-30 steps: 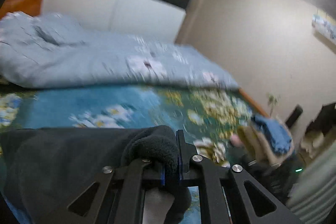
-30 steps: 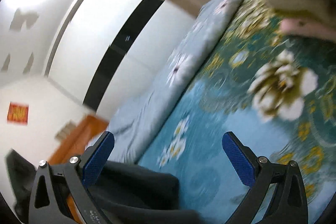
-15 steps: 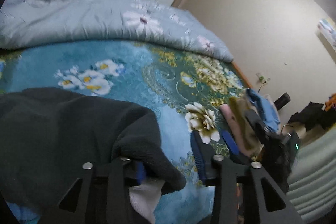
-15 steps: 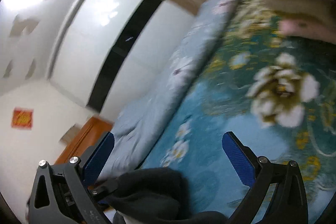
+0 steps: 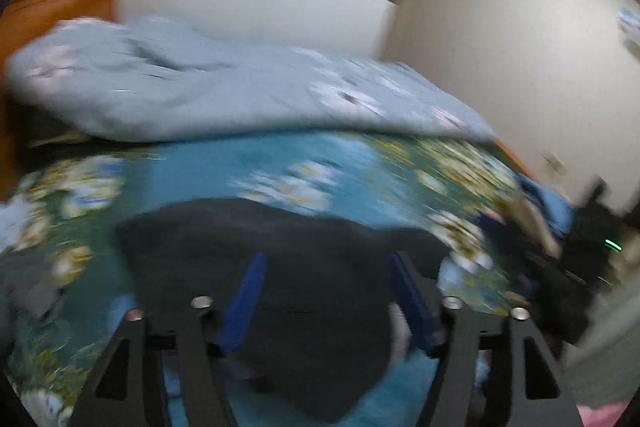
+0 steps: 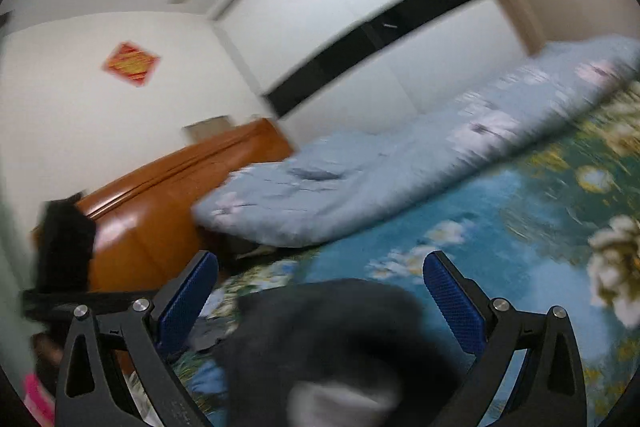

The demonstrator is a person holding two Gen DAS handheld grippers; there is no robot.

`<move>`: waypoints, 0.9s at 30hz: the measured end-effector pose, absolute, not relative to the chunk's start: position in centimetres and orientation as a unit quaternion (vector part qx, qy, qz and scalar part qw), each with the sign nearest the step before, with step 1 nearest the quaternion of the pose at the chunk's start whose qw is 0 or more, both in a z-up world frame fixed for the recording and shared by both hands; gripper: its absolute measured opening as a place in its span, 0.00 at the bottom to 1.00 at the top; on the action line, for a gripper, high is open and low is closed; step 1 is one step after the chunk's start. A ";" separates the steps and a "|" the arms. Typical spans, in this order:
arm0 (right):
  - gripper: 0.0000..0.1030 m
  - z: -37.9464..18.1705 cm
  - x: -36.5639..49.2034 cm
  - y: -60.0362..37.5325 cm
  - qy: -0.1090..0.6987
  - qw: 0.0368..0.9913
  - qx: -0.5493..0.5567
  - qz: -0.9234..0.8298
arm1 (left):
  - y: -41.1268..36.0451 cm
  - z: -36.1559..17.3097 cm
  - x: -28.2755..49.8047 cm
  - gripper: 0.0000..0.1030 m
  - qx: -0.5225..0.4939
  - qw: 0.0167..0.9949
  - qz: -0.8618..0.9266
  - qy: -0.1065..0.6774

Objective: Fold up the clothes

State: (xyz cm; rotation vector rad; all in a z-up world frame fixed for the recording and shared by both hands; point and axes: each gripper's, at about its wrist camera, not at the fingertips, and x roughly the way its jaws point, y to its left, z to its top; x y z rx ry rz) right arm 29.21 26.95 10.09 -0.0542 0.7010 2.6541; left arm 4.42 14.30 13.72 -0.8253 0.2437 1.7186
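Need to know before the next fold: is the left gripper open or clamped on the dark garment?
Open. The left gripper has its blue pads wide apart, and the dark garment lies loose between them on the floral bedsheet.

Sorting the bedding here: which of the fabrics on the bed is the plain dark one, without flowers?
The dark grey fleece garment between the open left gripper fingers; the light blue quilt and teal bedsheet both carry flowers.

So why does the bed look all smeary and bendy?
Left wrist view: the flowered bedspread and blue quilt streak sideways from camera motion. Right wrist view: the dark garment is blurred too, and the fisheye lens bends the wardrobe.
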 end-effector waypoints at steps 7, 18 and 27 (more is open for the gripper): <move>1.00 6.6 19.3 18.2 0.065 0.148 -0.210 0.964 | 6.5 5.8 -3.8 0.70 -0.468 0.468 0.750 0.003; 0.26 1.8 15.6 17.7 -0.060 0.247 -0.318 0.913 | 3.4 0.7 -3.5 0.70 -0.492 0.444 0.749 0.007; 0.07 5.5 25.1 34.7 0.238 0.370 -0.172 0.881 | 7.1 0.9 -1.8 0.70 -0.447 0.477 0.752 0.088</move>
